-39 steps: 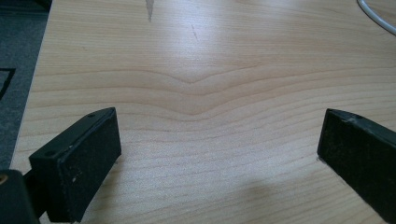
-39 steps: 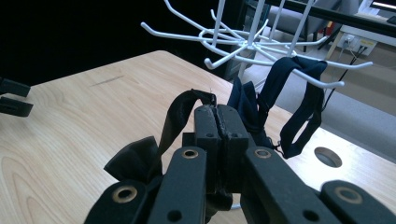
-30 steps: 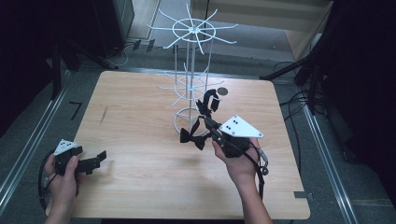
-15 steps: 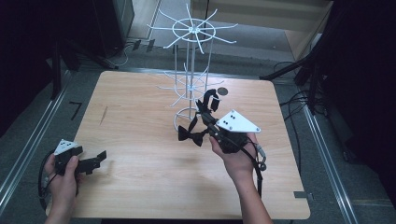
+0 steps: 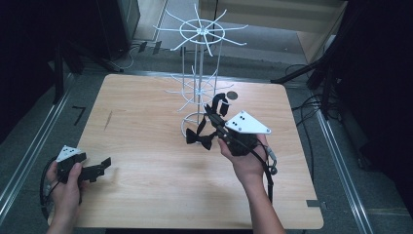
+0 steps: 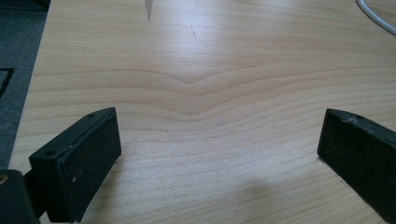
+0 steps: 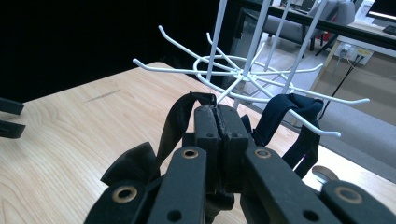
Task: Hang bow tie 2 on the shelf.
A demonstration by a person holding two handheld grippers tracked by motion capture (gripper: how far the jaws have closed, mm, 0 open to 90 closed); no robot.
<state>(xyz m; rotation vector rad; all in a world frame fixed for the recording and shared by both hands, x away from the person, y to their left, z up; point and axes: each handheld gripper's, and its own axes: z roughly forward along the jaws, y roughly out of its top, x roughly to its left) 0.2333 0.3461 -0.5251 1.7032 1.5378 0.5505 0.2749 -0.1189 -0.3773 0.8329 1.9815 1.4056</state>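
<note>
A black bow tie (image 5: 199,138) hangs just above the table beside the base of a white wire rack (image 5: 197,73). My right gripper (image 5: 213,115) is shut on its black strap (image 7: 180,121), with the jaws pressed together near the rack's lower ring of hooks (image 7: 243,74). The bow (image 7: 130,165) dangles below the jaws. A black band (image 7: 289,109) lies draped over one lower hook; I cannot tell whether it joins the held strap. My left gripper (image 5: 104,163) rests low at the table's front left, jaws wide apart over bare wood (image 6: 205,93), holding nothing.
The wooden table (image 5: 146,195) has dark floor and metal rails around it. A small round disc (image 5: 232,95) lies behind the rack's base ring (image 5: 187,124). A piece of that white ring (image 6: 376,14) curves through the top right of the left gripper view.
My right gripper has crept slightly farther from the person, toward the rack, with the bow tie strap in it. The left gripper has stayed put.
</note>
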